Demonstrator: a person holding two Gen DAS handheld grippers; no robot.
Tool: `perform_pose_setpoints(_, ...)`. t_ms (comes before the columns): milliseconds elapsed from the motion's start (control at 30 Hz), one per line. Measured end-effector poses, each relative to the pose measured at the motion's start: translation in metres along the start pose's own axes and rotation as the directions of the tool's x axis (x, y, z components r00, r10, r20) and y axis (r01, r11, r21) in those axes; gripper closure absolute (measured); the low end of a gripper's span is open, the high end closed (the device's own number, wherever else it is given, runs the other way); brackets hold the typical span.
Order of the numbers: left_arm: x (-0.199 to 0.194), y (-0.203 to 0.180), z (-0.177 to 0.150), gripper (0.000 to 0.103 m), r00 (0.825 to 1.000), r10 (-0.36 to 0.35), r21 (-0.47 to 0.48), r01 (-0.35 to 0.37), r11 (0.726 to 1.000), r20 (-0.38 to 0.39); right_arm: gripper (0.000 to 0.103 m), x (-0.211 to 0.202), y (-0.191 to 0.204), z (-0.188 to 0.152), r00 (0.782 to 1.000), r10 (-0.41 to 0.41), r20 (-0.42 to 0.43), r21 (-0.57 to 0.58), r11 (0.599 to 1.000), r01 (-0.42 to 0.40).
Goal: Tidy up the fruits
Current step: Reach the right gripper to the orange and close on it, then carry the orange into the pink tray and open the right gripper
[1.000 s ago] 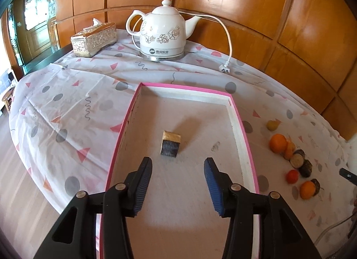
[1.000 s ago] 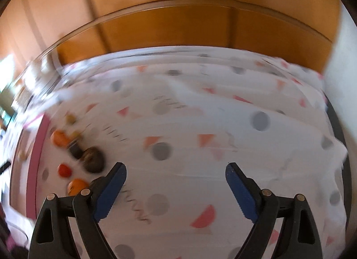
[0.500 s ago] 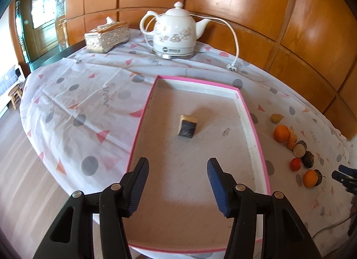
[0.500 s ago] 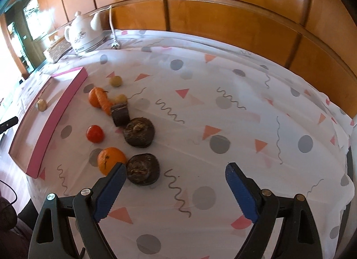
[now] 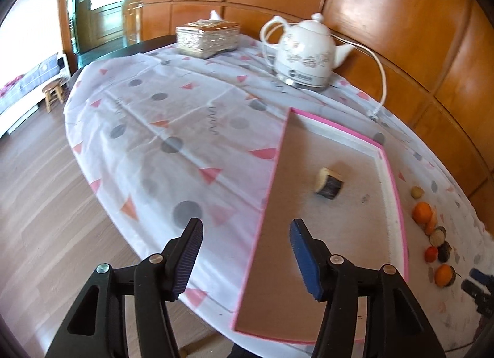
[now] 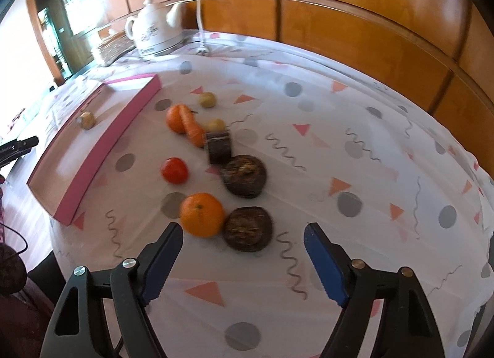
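A pink-rimmed tray lies on the patterned tablecloth and holds one small brown-and-tan piece. It also shows in the right wrist view. Right of the tray lie several fruits: an orange, a red tomato, another orange, a carrot, two yellowish balls and dark brown round pieces. My left gripper is open and empty above the tray's near left rim. My right gripper is open and empty, just in front of the near orange and dark piece.
A white electric kettle with its cord and plug stands at the back of the table. A woven tissue box stands left of it. The table edge drops to wooden floor on the left. Wood panelling runs behind the table.
My left gripper has pulled back and swung left, away from the tray's middle. My right gripper has moved closer to the fruits, which now lie nearer between its fingers.
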State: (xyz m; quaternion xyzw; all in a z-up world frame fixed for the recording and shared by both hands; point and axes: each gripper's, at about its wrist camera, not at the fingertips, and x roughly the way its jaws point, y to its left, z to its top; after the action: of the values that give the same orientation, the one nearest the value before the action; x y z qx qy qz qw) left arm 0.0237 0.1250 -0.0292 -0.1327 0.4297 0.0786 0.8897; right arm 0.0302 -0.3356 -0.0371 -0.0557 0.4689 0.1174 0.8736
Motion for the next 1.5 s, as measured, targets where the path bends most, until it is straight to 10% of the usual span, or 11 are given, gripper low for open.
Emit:
perform_pose_setpoints(333,0.000,0.004,-0.004,0.035,1.000,-0.025,-0.004,0.025,1.000,-0.004,0.027,0.028,0.047,0.013,0.998,-0.053,-0.041,-0.148,0.988,0.047)
perform_pose_setpoints(567,0.003,0.009,-0.007,0.033,0.999,-0.034,-0.020,0.033,0.999,-0.015,0.063,0.055,0.055,0.015,0.989,-0.121,-0.082,-0.195,0.975,0.103)
perform_pose_setpoints(700,0.002,0.009,-0.008,0.032,0.999,-0.039,-0.019,0.038,0.999,-0.013,0.064,0.056,0.057,0.017,0.987,-0.132,-0.088,-0.179,0.977,0.115)
perform_pose_setpoints(1500,0.004,0.004,-0.013,0.027,0.998,-0.058,0.006,0.058,0.998,-0.014,0.064,0.037,0.194,0.078,0.980,0.199,0.016,-0.238,0.953,-0.190)
